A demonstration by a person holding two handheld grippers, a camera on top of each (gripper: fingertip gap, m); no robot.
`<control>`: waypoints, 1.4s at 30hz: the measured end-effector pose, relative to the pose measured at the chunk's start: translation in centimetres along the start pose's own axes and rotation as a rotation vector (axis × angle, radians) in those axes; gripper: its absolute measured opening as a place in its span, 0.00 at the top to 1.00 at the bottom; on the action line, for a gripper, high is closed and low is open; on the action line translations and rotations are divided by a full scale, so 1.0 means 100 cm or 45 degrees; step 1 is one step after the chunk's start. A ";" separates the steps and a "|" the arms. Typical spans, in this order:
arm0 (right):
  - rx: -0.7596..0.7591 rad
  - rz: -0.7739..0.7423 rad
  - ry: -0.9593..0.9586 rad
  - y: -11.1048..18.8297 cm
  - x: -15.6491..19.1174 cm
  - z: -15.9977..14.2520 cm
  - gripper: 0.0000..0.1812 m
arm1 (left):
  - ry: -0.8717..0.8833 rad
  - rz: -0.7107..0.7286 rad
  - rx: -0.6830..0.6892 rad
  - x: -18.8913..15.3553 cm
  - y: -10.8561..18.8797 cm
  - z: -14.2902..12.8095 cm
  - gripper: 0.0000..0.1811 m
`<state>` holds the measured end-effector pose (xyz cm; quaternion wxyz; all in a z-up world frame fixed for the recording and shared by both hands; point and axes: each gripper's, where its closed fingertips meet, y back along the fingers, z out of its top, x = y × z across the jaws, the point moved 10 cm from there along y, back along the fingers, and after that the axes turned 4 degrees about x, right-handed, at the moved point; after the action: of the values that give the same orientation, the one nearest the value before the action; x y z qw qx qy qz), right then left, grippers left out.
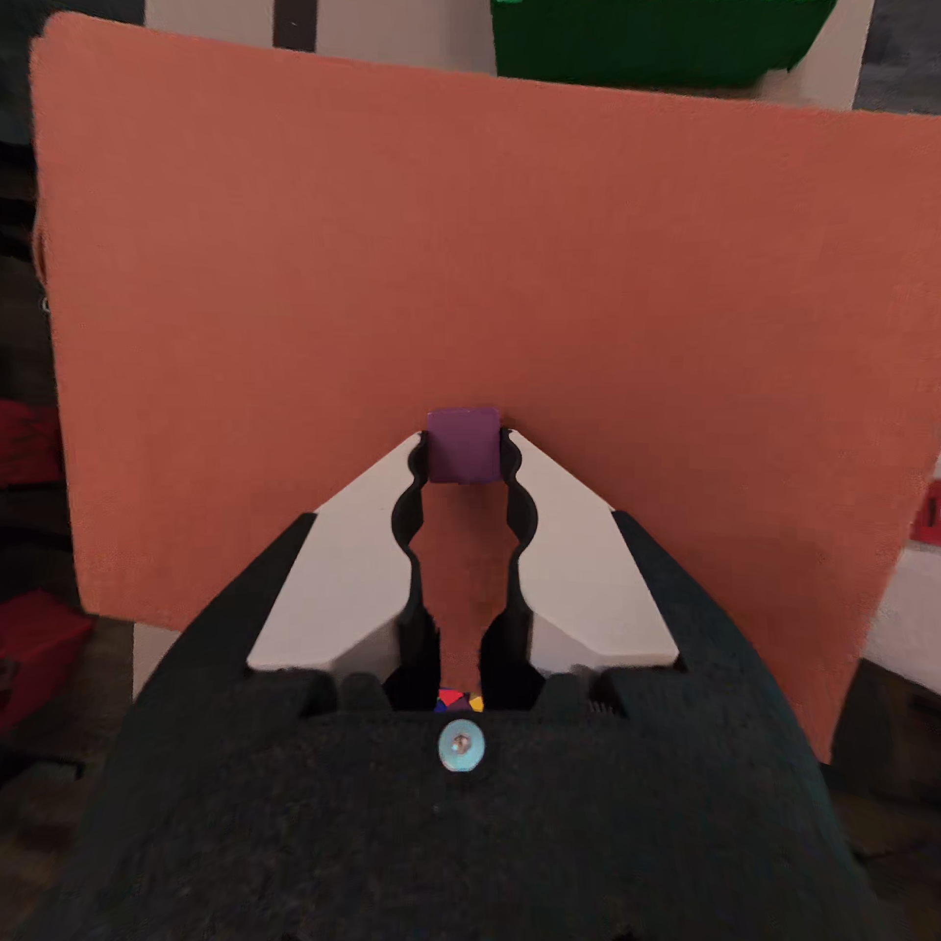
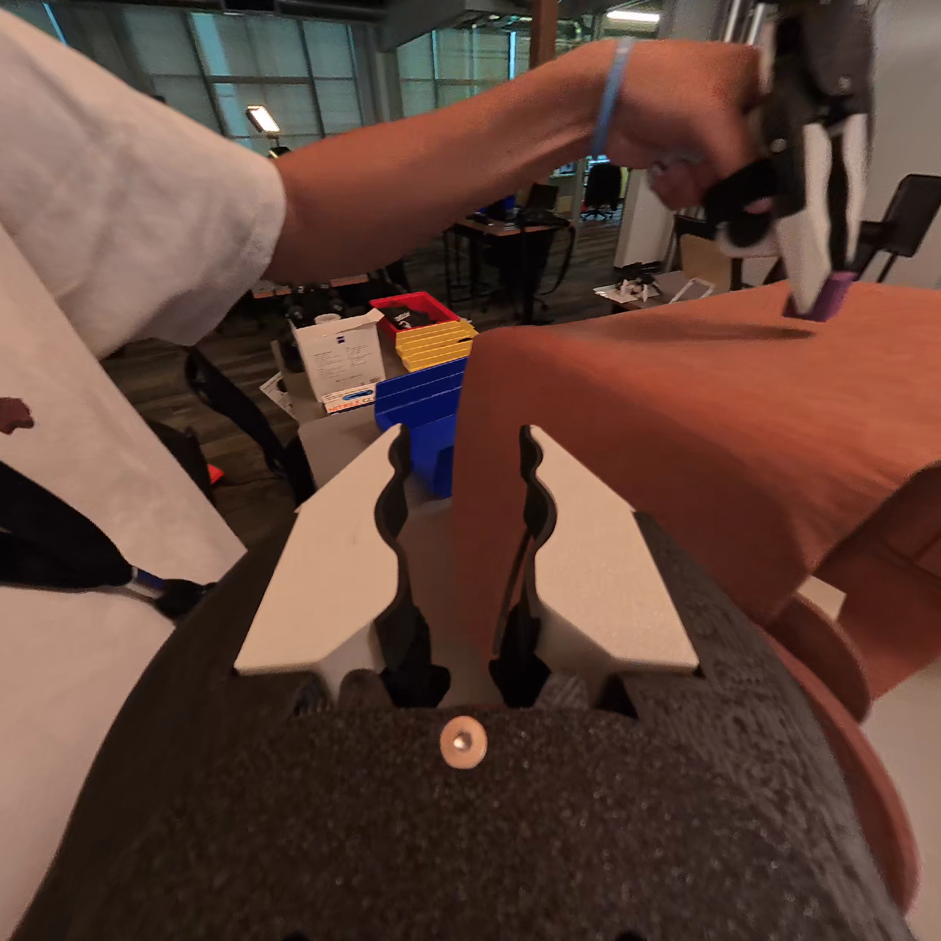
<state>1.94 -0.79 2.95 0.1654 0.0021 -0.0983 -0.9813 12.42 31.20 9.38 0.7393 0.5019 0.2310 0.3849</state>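
In an open office workshop, a person's left gripper [image 1: 464, 433] clamps a purple block [image 1: 463, 447] at its fingertips, just above or perhaps touching an orange-brown cloth [image 1: 458, 254] spread taut beneath it. Seen from the right wrist, the left hand [image 2: 682, 117] holds that gripper over the cloth's far side. The right gripper [image 2: 464, 433] stands part open, the cloth's hanging edge lying between its fingers against the right pad; whether it pinches the fabric cannot be told. Behind, on a cluttered surface [image 2: 336, 448], a red bin [image 2: 415, 310] holding something dark tops stacked yellow bins [image 2: 438, 346] and blue bins [image 2: 417, 402], their contents hidden, beside a white carton [image 2: 338, 356].
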 end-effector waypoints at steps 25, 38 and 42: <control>-0.003 0.066 -0.033 -0.007 -0.008 -0.008 0.76 | 0.564 0.304 0.112 -0.025 0.007 -0.275 0.75; 0.054 0.125 0.003 -0.037 0.001 0.000 0.76 | 1.100 0.030 0.505 -0.004 -0.122 -0.416 0.74; 0.053 0.125 -0.021 -0.039 0.004 -0.002 0.76 | 1.157 0.113 0.530 -0.004 -0.135 -0.424 0.76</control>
<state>0.34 2.64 2.06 0.2125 -0.0074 -0.1201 -0.9697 -14.17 52.09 -19.54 0.4313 0.4297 0.5799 0.5412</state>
